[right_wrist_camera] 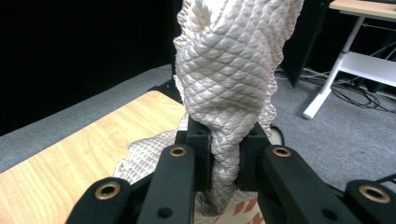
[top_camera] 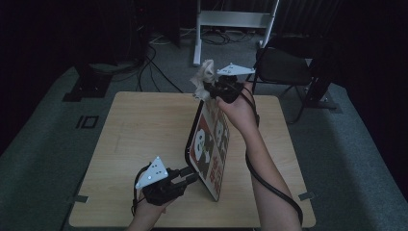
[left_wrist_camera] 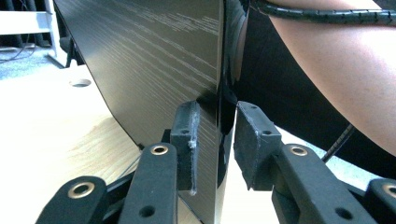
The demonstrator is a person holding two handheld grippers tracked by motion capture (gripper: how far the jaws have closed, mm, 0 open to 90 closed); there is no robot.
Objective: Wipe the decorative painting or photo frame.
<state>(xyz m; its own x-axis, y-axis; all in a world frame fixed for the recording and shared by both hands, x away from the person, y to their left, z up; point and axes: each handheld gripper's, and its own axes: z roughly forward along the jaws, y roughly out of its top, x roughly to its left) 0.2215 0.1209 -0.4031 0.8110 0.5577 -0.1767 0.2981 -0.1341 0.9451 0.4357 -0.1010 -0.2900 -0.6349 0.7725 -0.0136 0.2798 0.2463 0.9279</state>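
A flat board with a black rim and a red, white and black printed face stands on its edge on the wooden table. My left gripper is shut on the board's lower near corner. In the left gripper view its jaws clamp the thin edge, with the board's glossy black back rising to the left. My right gripper hovers at the board's far top end, shut on a white quilted cloth. In the right gripper view the bunched cloth stands up between the jaws.
The person's right forearm reaches along the board's printed side. Behind the table stand a dark chair and a white desk frame, with cables on the grey carpet. The table's left half is bare wood.
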